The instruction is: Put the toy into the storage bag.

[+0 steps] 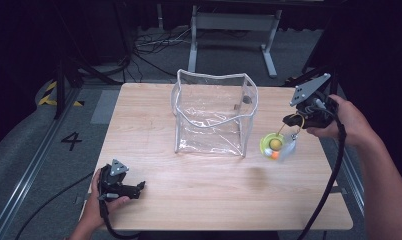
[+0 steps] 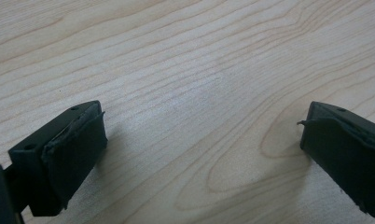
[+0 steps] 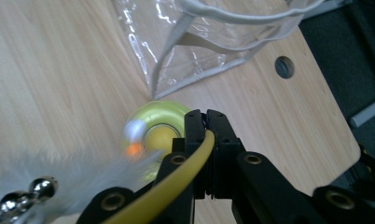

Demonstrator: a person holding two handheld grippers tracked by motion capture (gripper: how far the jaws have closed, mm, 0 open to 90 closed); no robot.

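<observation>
A clear plastic bag (image 1: pixel 214 112) with white trim stands open at the table's middle back. To its right my right gripper (image 1: pixel 292 120) is shut on a yellow cord (image 3: pixel 185 175). From that cord a yellow-green ring toy (image 1: pixel 274 145) with a yellow ball, an orange bead and white feathers hangs just above the table. In the right gripper view the ring toy (image 3: pixel 160 128) sits beyond the closed jaws, the bag (image 3: pixel 199 37) behind it. My left gripper (image 1: pixel 139 187) rests low at the table's front left, open, with bare wood between its pads (image 2: pixel 76 149).
The wooden table (image 1: pixel 214 185) has a small round hole (image 3: pixel 284 66) near its far right corner. Silver bells (image 3: pixel 29 193) dangle at the lower left of the right gripper view. A white frame stand (image 1: pixel 234 30) and cables lie on the floor behind the table.
</observation>
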